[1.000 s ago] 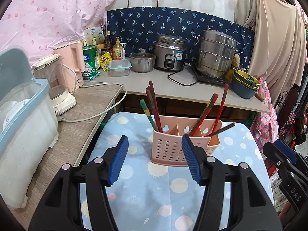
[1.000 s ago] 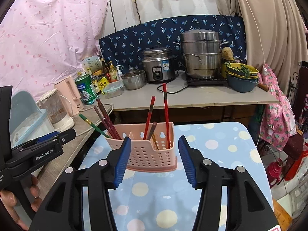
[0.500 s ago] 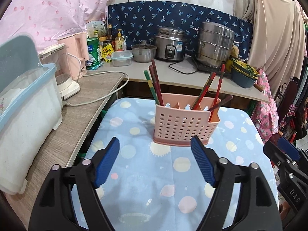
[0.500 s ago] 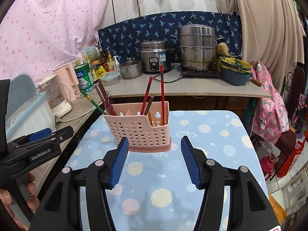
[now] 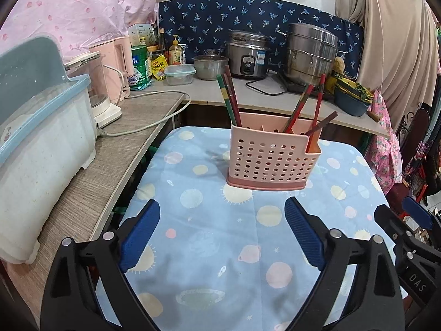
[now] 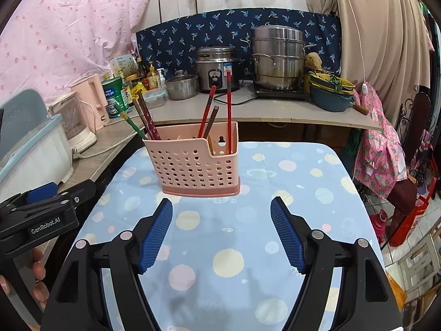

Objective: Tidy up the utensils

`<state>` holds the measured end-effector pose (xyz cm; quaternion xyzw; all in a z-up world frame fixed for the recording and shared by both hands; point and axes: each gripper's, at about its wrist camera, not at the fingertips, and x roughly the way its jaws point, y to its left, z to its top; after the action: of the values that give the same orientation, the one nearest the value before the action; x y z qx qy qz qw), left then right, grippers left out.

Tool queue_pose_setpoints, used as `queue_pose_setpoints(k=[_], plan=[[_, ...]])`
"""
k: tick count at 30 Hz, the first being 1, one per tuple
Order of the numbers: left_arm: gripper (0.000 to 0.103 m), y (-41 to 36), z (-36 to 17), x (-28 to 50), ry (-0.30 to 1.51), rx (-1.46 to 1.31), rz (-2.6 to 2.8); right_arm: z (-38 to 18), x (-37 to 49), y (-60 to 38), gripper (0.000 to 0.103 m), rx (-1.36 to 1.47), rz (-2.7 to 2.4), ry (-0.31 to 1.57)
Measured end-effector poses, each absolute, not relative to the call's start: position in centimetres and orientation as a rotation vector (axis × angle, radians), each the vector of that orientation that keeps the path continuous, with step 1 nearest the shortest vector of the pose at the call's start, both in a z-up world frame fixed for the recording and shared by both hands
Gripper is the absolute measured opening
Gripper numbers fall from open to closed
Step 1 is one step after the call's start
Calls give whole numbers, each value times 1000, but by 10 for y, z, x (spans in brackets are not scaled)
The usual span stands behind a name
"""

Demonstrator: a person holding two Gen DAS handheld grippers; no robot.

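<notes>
Left gripper (image 5: 222,231): jaws are standing wide with nothing between them, having just been opening; only the blue tablecloth (image 5: 209,251) is showing in the gap.
Right gripper (image 6: 222,234): likewise spread and empty, its jaws having just been widening too.
Utensil holder (image 5: 271,160): the pink basket is now sitting ahead of both sets of jaws, well clear of the pads, where a second ago it was sitting right at the tips.
Chopsticks (image 6: 228,110): all are standing in the holder's compartments, leaning out at the top.
Reading: both hands are backing away empty, so the sorting is looking finished, or nearly so.
</notes>
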<state>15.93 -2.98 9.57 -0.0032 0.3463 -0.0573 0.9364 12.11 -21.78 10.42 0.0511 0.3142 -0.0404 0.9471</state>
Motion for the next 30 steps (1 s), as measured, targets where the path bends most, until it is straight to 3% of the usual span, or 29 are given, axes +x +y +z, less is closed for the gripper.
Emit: queue_pose_setpoints(k=[3, 6, 30], plan=[[90, -30, 90, 157, 717, 0, -110, 99, 120, -218, 73, 106, -87, 649], [91, -30, 86, 157, 726, 2, -106, 94, 120, -217, 85, 107, -87, 658], [96, -33, 66, 159, 772, 35, -58, 67, 124, -215, 88, 109, -82, 705]])
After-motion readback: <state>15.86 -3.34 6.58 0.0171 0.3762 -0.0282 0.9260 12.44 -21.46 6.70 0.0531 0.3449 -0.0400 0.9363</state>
